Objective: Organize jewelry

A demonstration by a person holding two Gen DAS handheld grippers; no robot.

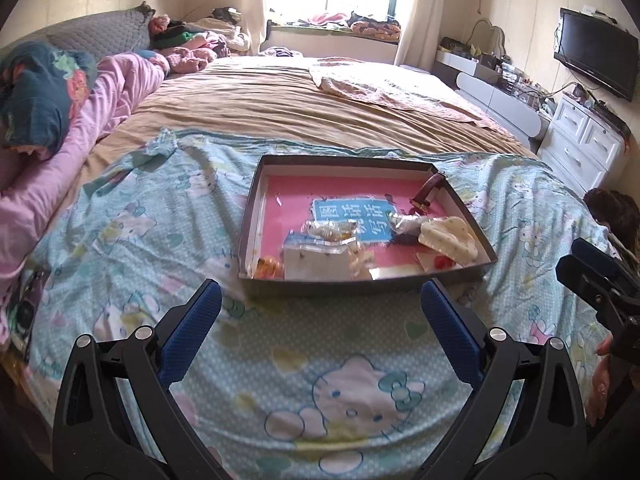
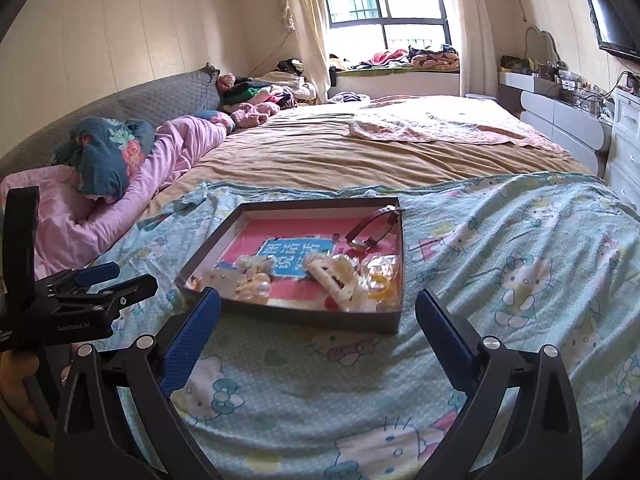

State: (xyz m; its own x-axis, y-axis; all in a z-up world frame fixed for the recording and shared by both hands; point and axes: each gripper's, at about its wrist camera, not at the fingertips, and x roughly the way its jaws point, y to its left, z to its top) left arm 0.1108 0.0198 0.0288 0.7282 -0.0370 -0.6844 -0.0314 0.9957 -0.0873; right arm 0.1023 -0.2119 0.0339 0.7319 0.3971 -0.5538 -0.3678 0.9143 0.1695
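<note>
Left gripper (image 1: 321,300) and right gripper (image 2: 318,310) both spread wide, holding nothing, over the cat-print blue bedsheet (image 1: 344,396), shallow dark cardboard tray (image 2: 316,317) just beyond the fingertips (jewelry and cream hair claw (image 2: 334,276) inside), tan bedspread (image 1: 280,108) farther.

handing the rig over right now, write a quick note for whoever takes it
Left gripper: open, empty, hovering over the Hello Kitty bedsheet, short of the box.
Right gripper: open, empty, same stance.
Shallow grey cardboard box with pink lining sits on the bed. Inside: dark red strap watch at the far right corner, cream hair claw clip, and small clear bags of jewelry in a loose pile.
Done: nothing visibly sorted.
Left: everything.
</note>
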